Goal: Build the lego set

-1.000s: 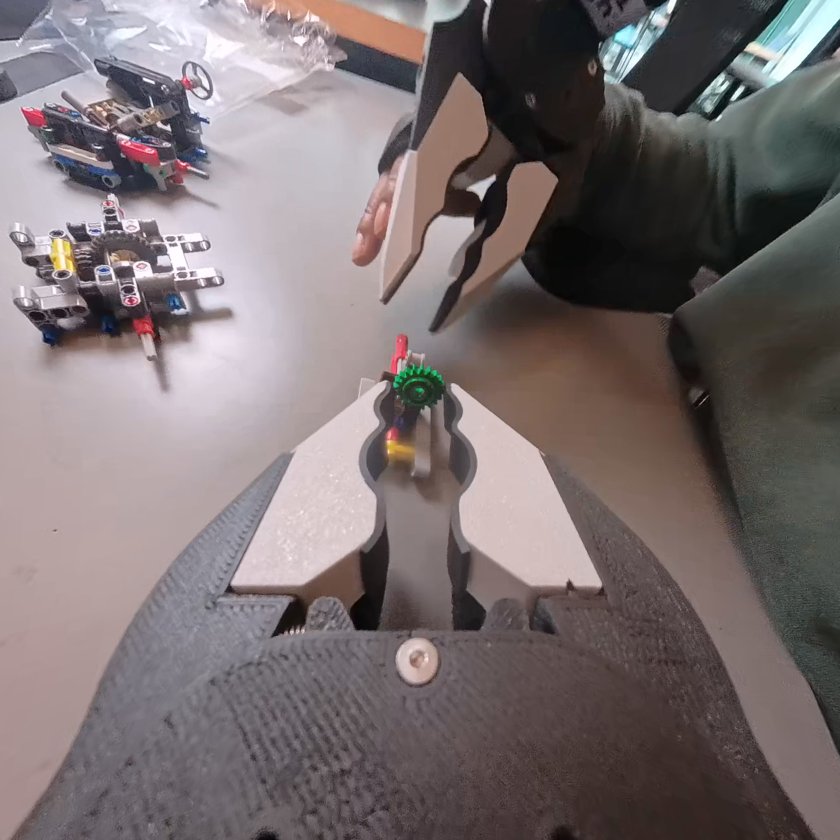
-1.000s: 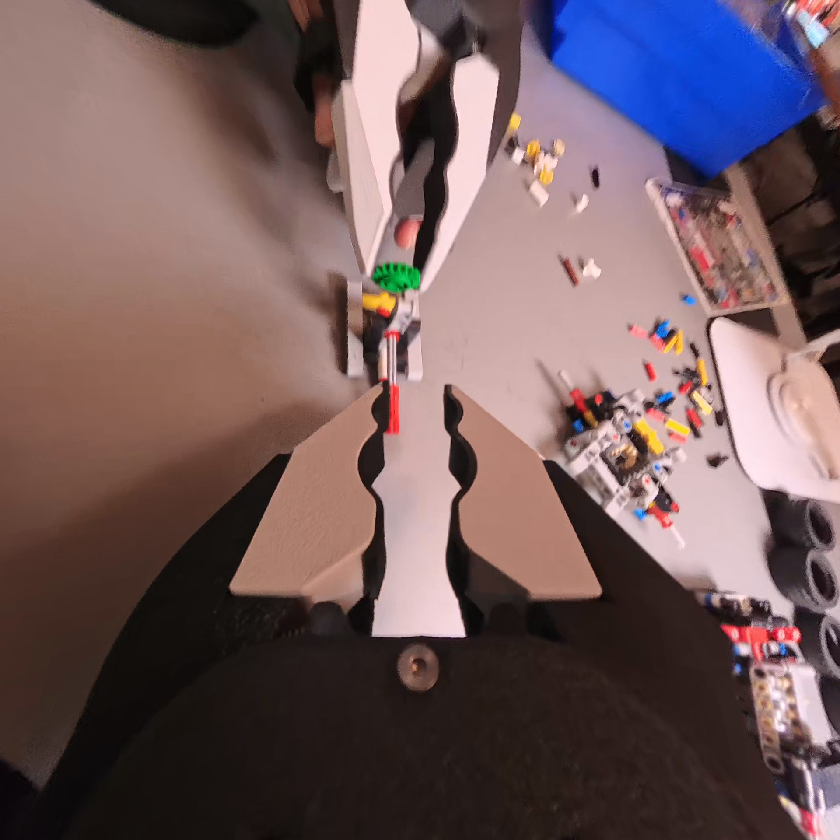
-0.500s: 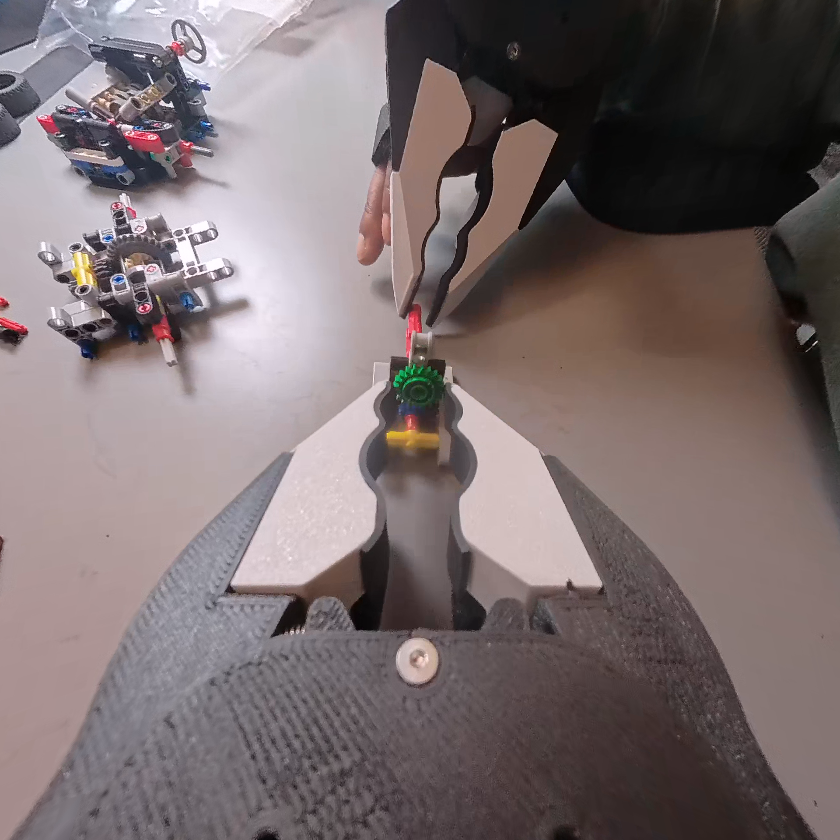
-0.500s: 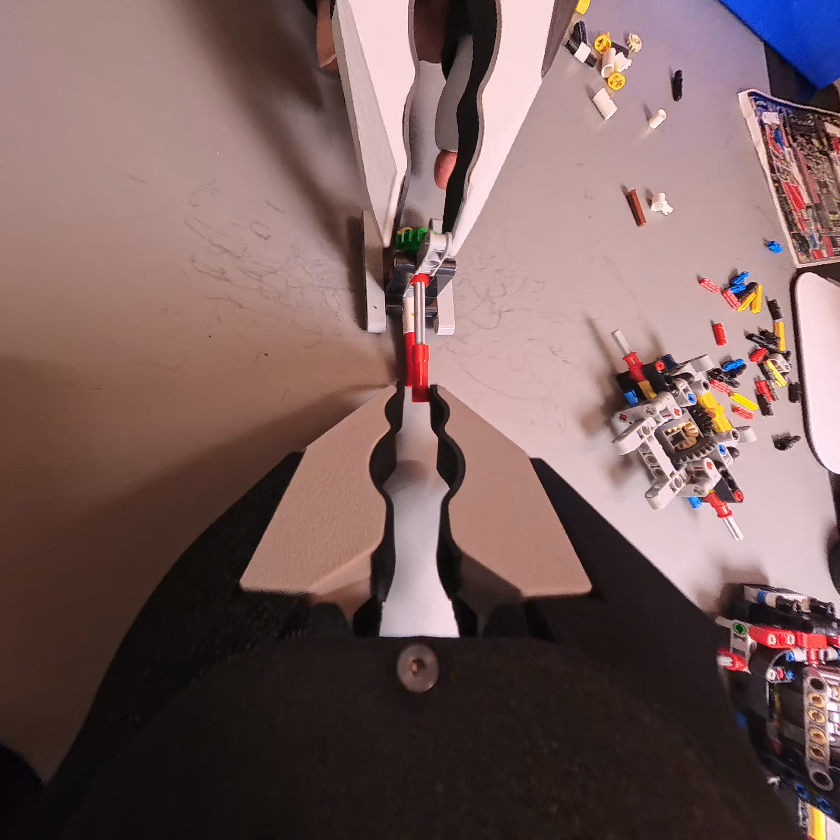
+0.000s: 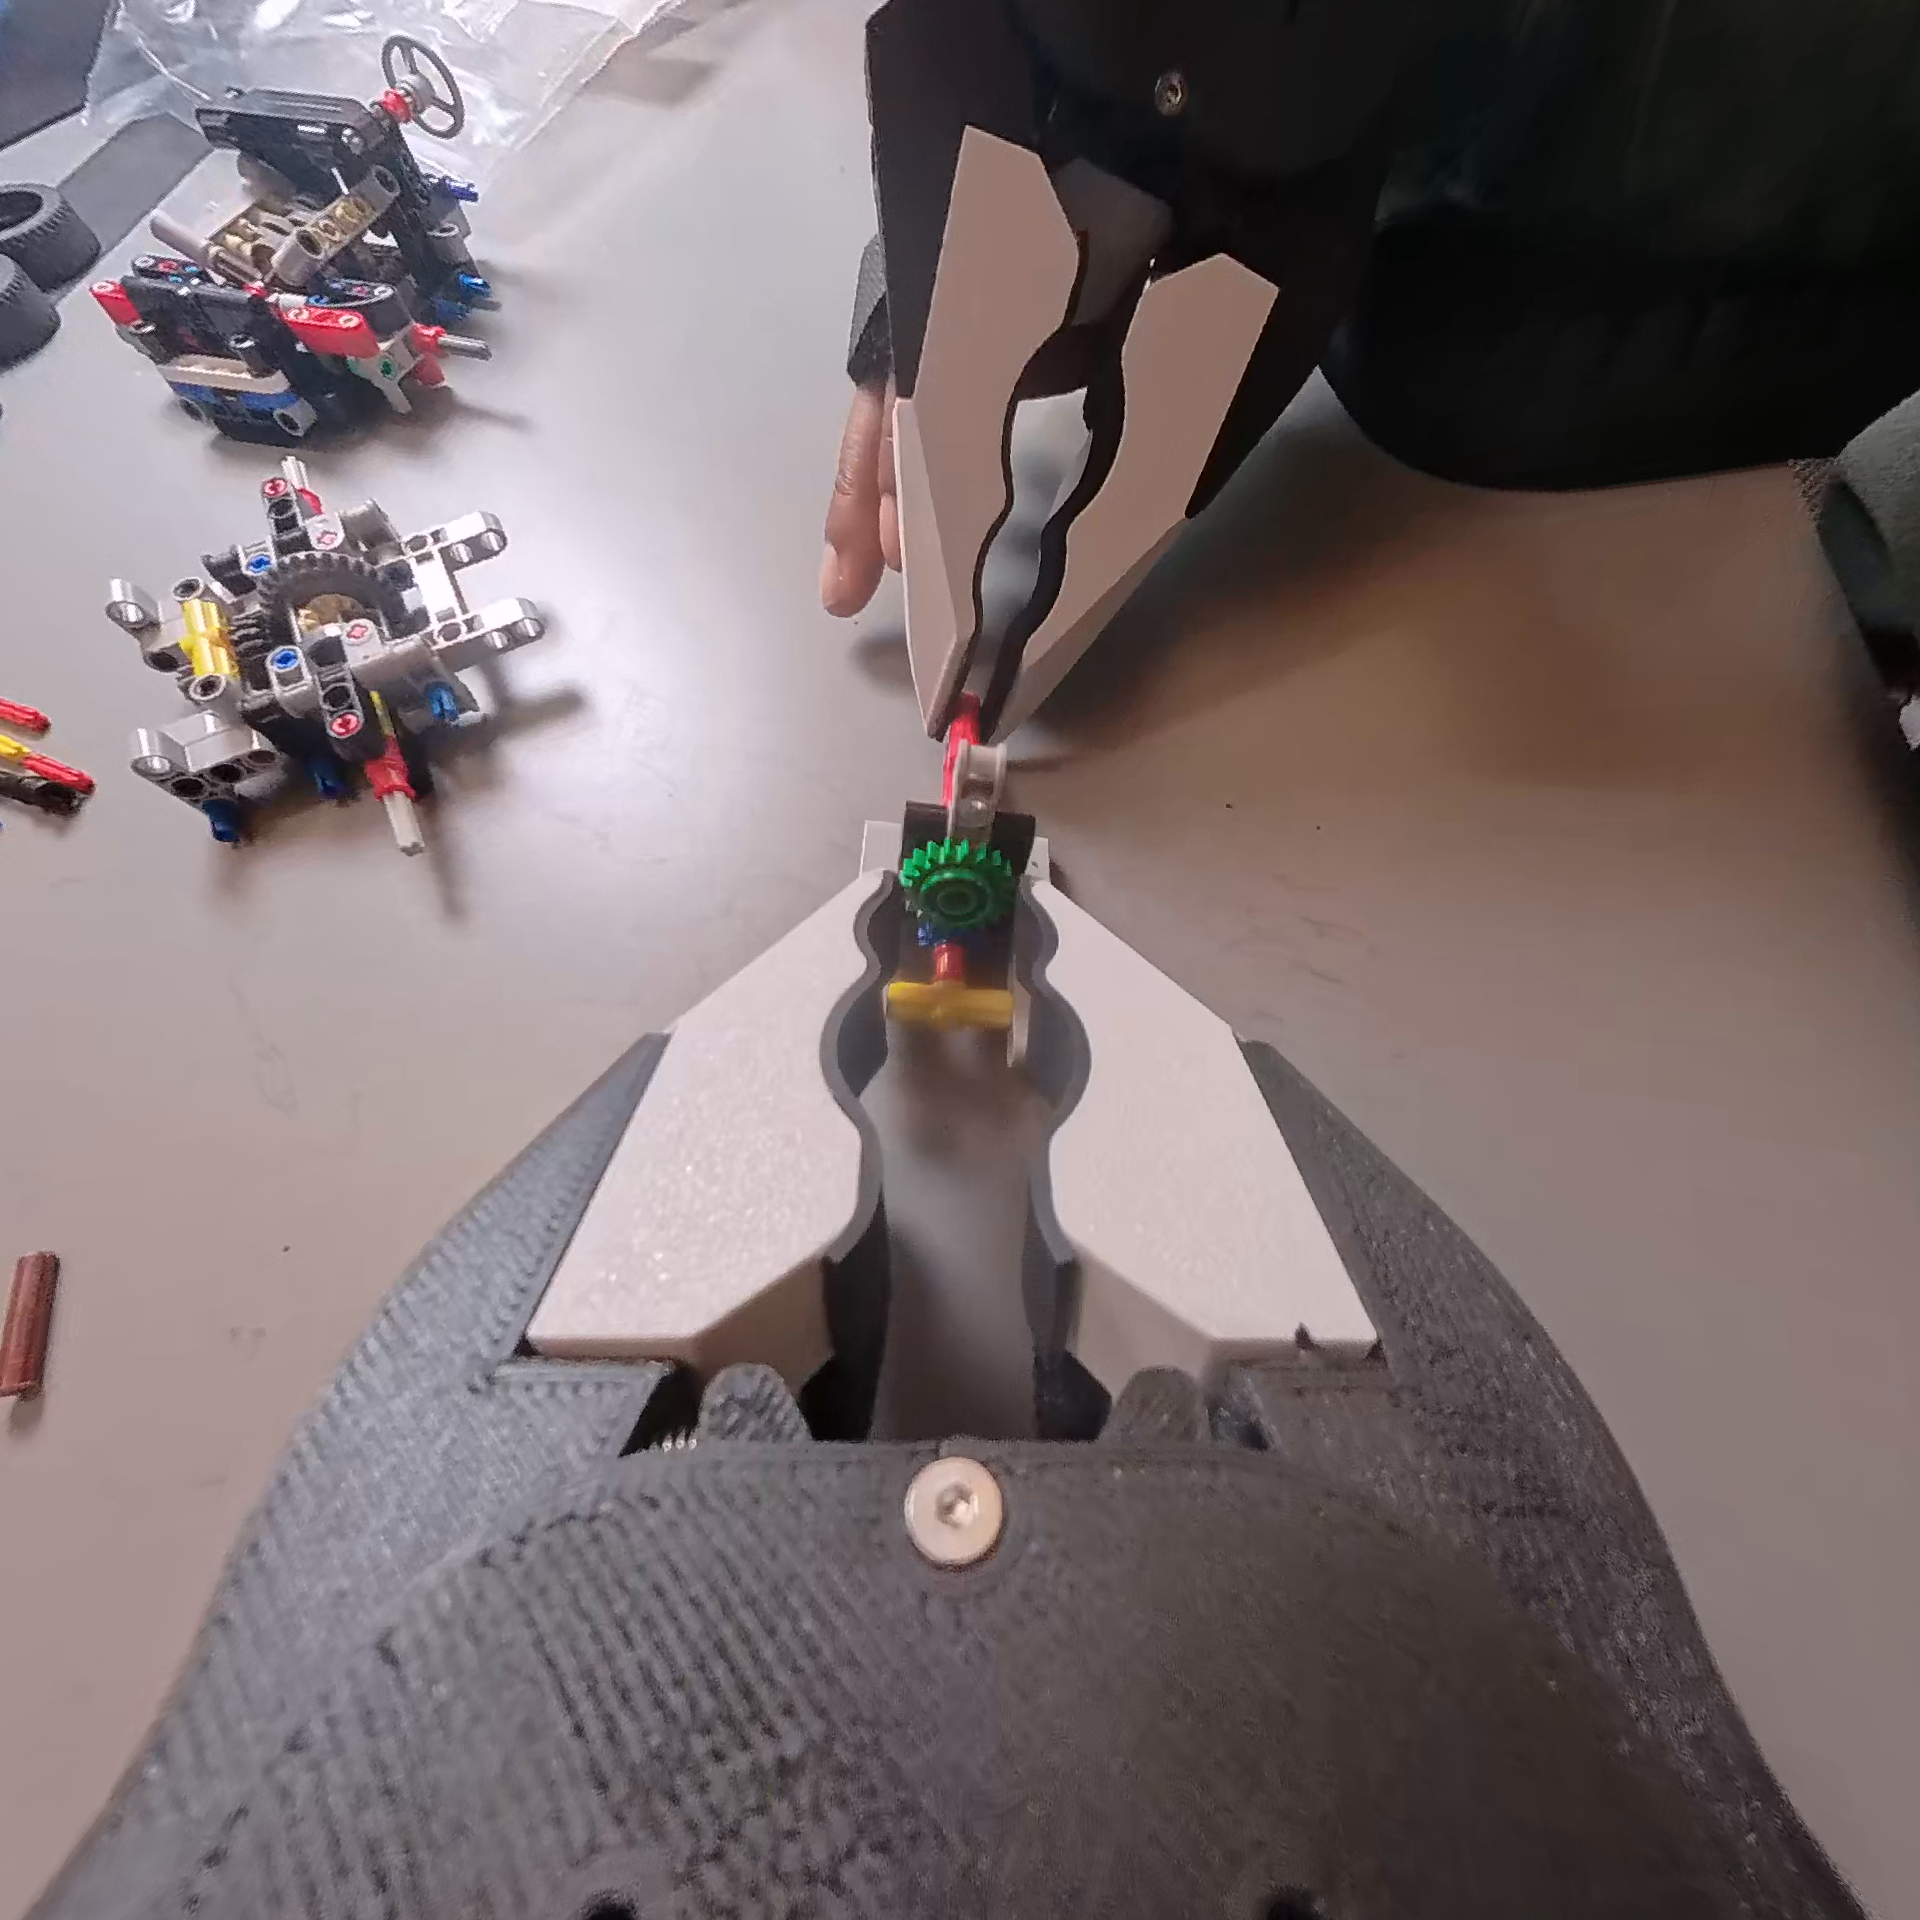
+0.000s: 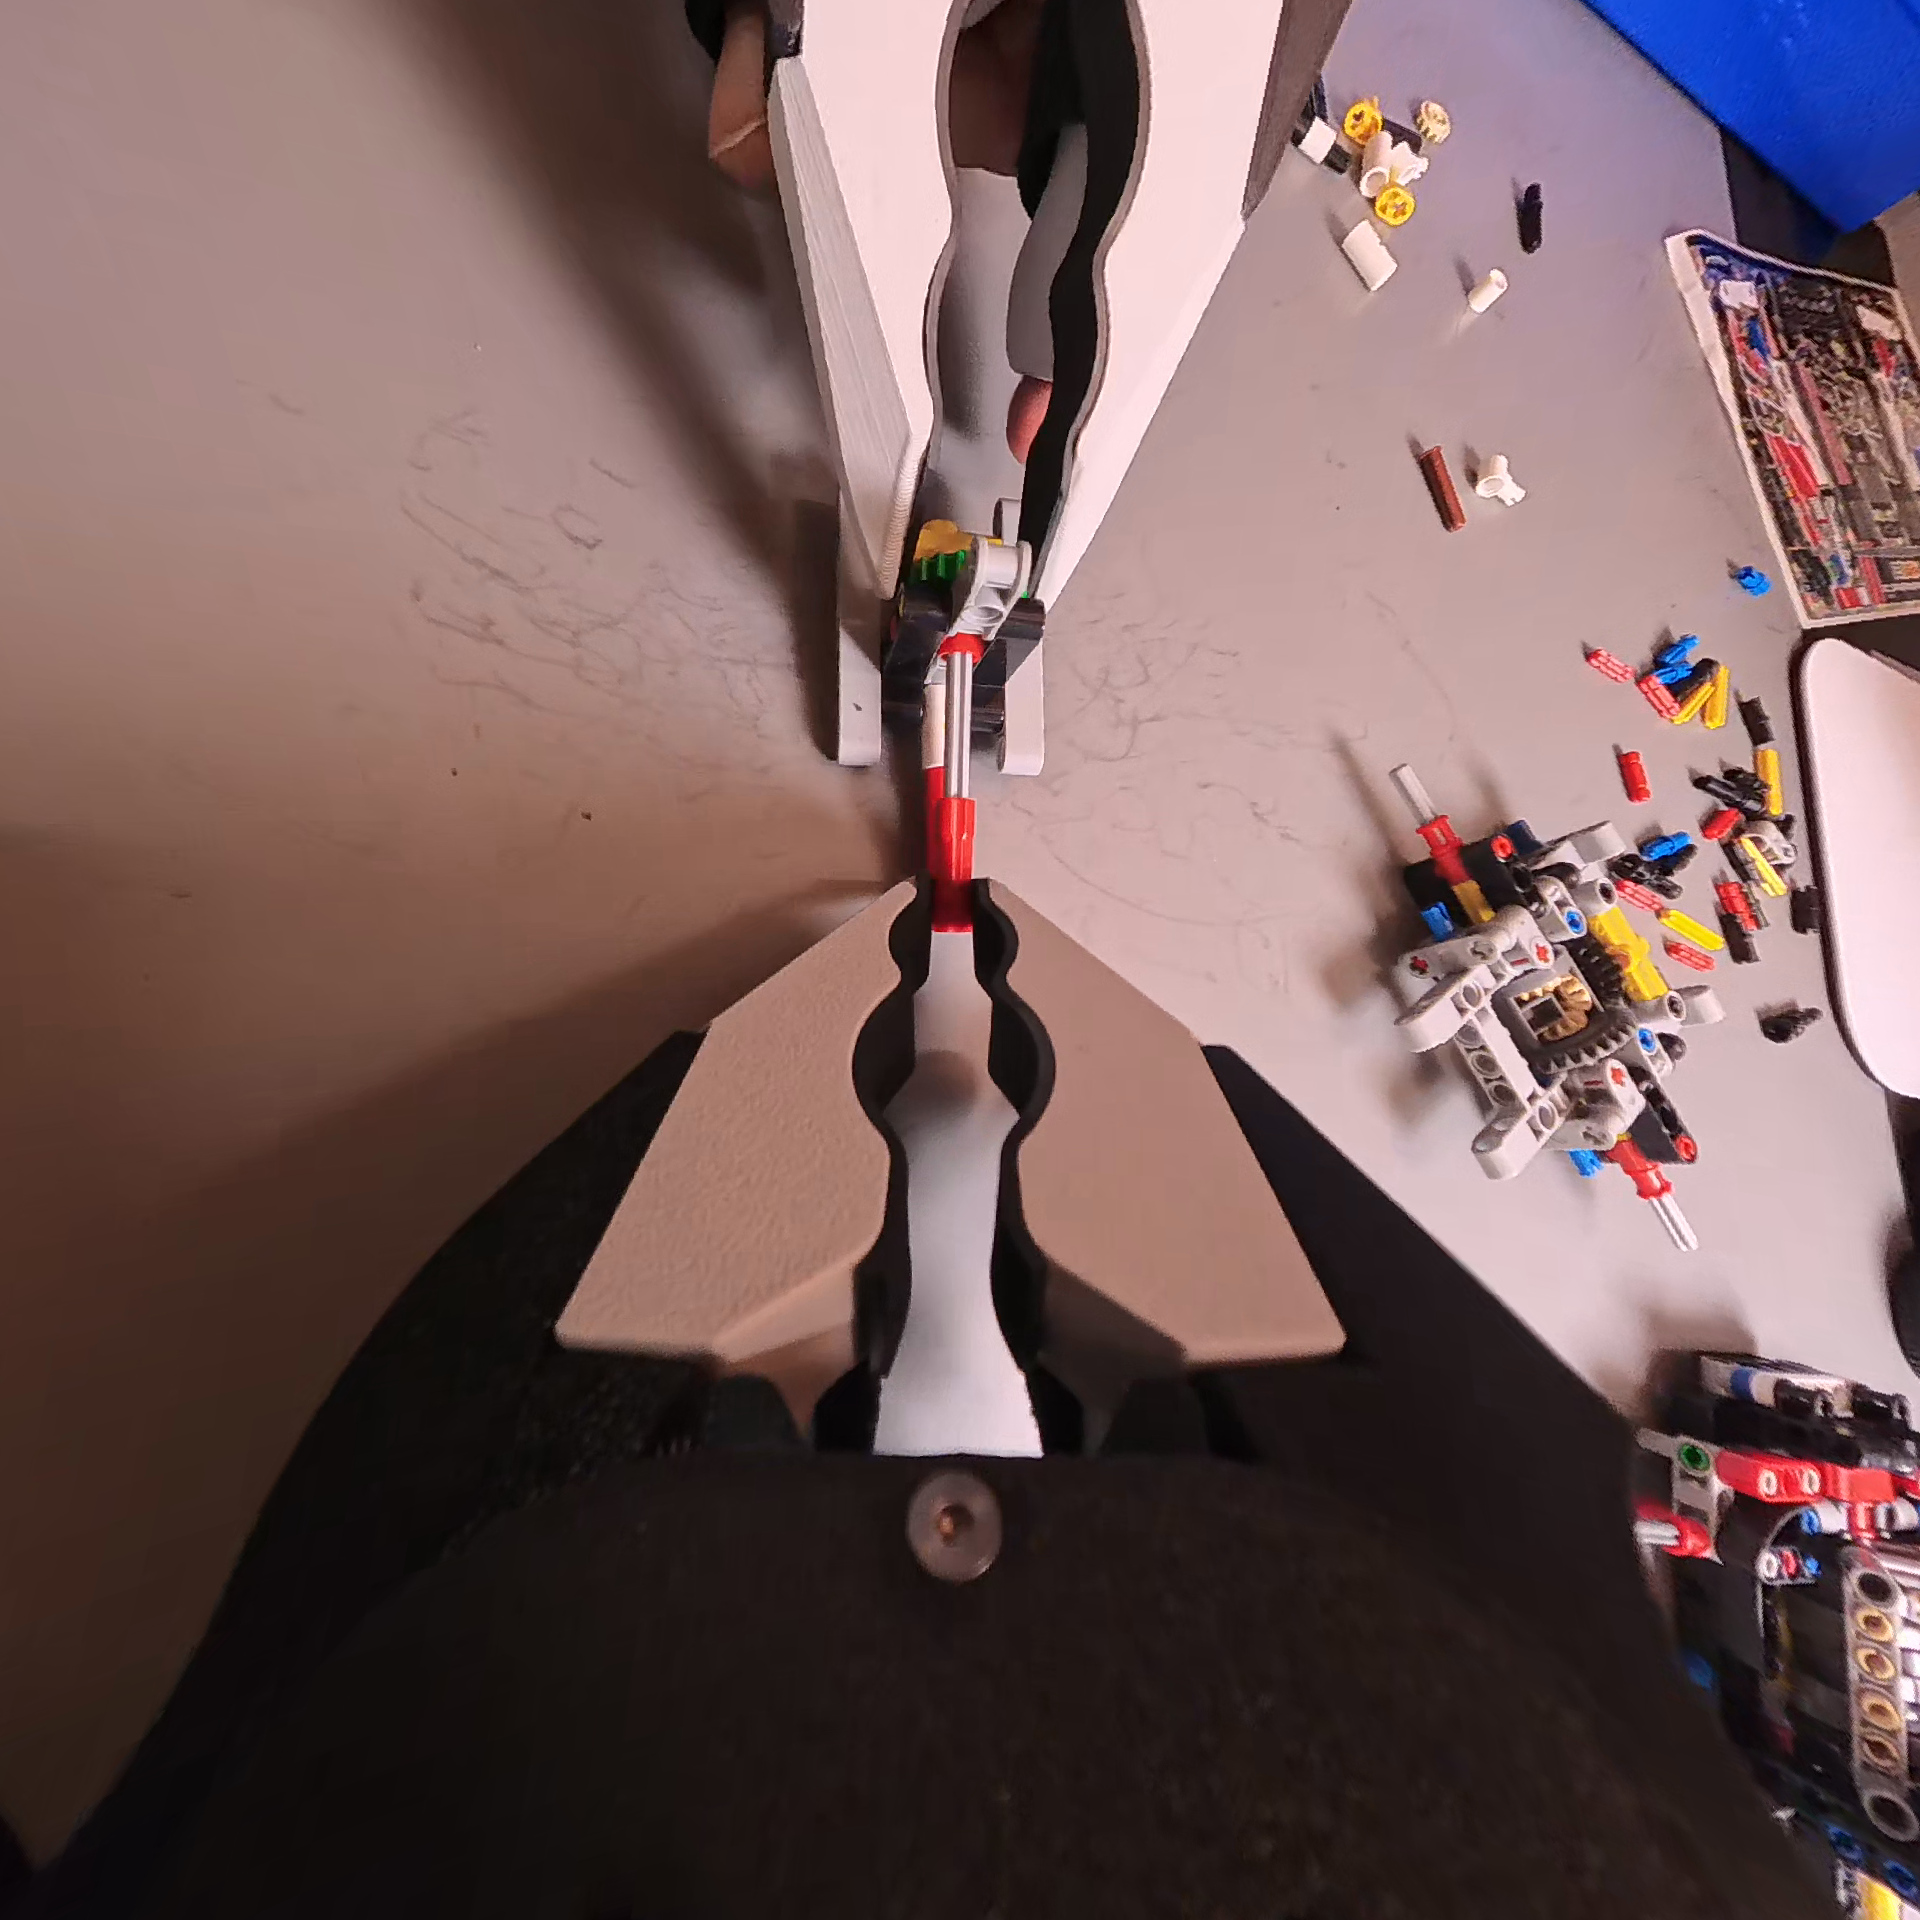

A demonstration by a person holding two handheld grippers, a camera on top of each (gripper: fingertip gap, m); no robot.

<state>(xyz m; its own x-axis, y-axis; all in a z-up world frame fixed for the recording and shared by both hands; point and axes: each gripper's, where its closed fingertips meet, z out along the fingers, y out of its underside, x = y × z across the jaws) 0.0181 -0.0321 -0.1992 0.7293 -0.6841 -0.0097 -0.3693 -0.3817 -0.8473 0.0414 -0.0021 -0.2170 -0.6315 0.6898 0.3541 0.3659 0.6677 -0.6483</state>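
My left gripper [image 5: 954,914] is shut on a small brick assembly [image 5: 951,940] with a green gear [image 5: 954,896], a yellow piece and grey side beams; it rests on the table. A grey and red axle [image 6: 951,790] sticks out of the assembly toward the right gripper. My right gripper [image 6: 951,902] is shut on the red end of that axle. The left wrist view shows the right gripper [image 5: 971,712] pinching the red end. The right wrist view shows the left gripper [image 6: 961,561] around the assembly [image 6: 956,644].
A grey gear-frame module [image 5: 312,665] and a black and red chassis [image 5: 301,281] lie at the left. Loose pins [image 6: 1704,748], a brown pin [image 5: 29,1322], a booklet [image 6: 1818,416], a white tray [image 6: 1860,862] and a blue bin [image 6: 1787,94] surround them. Some 5 cm of space lies between my two pairs of fingers.
My right gripper came down to the axle's red end and closed on it. My left gripper kept its hold on the assembly.
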